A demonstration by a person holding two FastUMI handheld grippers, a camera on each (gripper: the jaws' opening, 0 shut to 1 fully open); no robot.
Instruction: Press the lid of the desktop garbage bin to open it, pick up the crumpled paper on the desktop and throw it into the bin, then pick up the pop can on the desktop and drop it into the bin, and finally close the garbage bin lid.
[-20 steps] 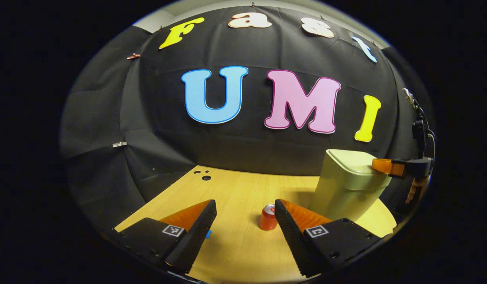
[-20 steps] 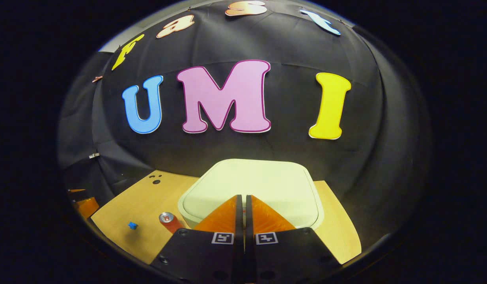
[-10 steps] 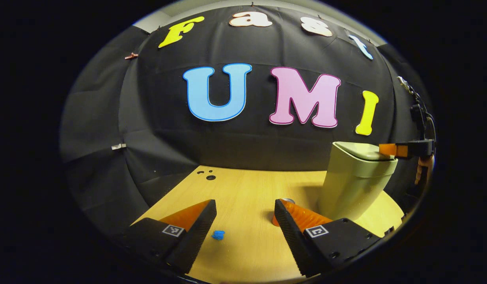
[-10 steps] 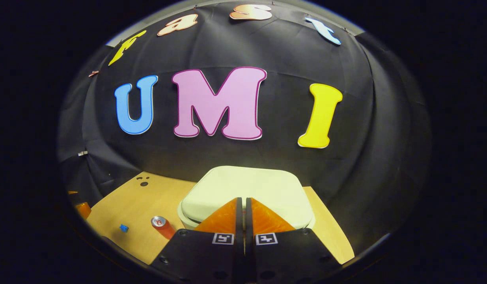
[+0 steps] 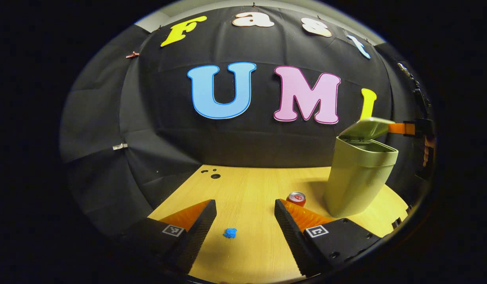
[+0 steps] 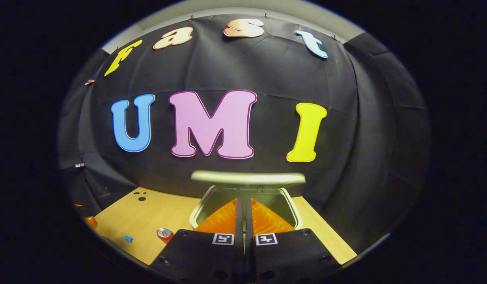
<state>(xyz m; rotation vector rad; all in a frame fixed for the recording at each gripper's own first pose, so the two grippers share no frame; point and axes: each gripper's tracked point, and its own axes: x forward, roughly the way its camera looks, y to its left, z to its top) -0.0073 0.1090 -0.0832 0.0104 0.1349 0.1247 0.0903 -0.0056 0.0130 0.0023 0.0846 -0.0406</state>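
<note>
Fingers of your left gripper (image 5: 245, 205) stand wide apart over the smooth wooden desktop (image 5: 251, 185), the tiny blue crumpled paper (image 5: 230, 232) lying between them. Beyond sits the round pop can (image 5: 296, 198), then the tapered plastic bin (image 5: 357, 175), lid (image 5: 365, 128) raised. Your right gripper (image 6: 243, 203) is pinched together, empty, above its opening.

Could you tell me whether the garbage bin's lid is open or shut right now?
Open: the lid is tilted up off the bin, and its hollow mouth shows beneath.
</note>
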